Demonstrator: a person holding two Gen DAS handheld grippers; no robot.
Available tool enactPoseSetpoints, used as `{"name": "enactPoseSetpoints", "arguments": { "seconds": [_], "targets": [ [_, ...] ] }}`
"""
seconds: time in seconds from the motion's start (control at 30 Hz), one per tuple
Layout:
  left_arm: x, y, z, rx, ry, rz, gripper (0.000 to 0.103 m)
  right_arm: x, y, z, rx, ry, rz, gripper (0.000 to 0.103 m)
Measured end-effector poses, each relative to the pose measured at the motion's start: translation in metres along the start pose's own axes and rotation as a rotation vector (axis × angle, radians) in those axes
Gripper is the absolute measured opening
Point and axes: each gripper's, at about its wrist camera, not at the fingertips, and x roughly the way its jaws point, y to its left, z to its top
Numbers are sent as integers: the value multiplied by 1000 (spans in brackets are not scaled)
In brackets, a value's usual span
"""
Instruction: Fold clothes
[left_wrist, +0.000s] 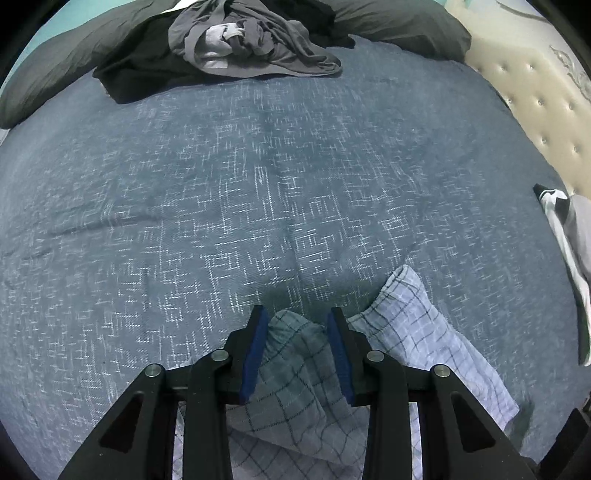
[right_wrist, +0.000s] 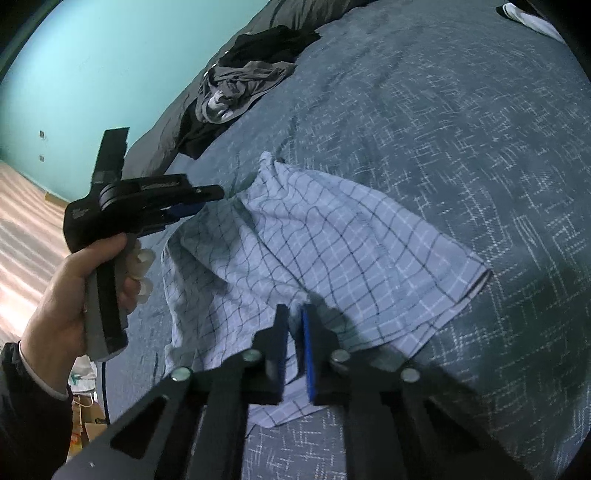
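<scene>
A light blue checked cloth (right_wrist: 332, 236) lies partly spread on the blue patterned bed cover (right_wrist: 480, 147). My right gripper (right_wrist: 294, 312) is shut on the cloth's near edge, with a thin fold pinched between its blue pads. My left gripper (right_wrist: 216, 194), held by a hand (right_wrist: 62, 295), bites the cloth's far left side, where the fabric tents up. In the left wrist view the checked cloth (left_wrist: 424, 332) bunches between the pads of the left gripper (left_wrist: 297, 317) and touches both.
A heap of grey and black clothes (left_wrist: 251, 44) sits at the far side of the bed by dark pillows (left_wrist: 406, 26). A tufted cream headboard (left_wrist: 535, 96) runs along the right. A white and black garment (left_wrist: 569, 236) lies near it. A wooden floor (right_wrist: 22, 221) lies beyond the left edge.
</scene>
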Motion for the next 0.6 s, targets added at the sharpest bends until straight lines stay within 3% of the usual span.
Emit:
{"name": "enactPoseSetpoints", "arguments": {
  "seconds": [0.07, 0.23, 0.43, 0.6],
  "targets": [
    [0, 0, 0, 6, -3, 0, 22, 0, 1, -1, -2, 2, 12, 4],
    [-6, -3, 0, 22, -20, -6, 13, -4, 4, -1, -7, -5, 32, 3],
    [-29, -6, -1, 14, -77, -23, 11, -12, 6, -3, -12, -19, 48, 3],
    [-45, -21, 2, 62, -117, -22, 10, -29, 5, -2, -1, -59, 65, 3]
  ]
}}
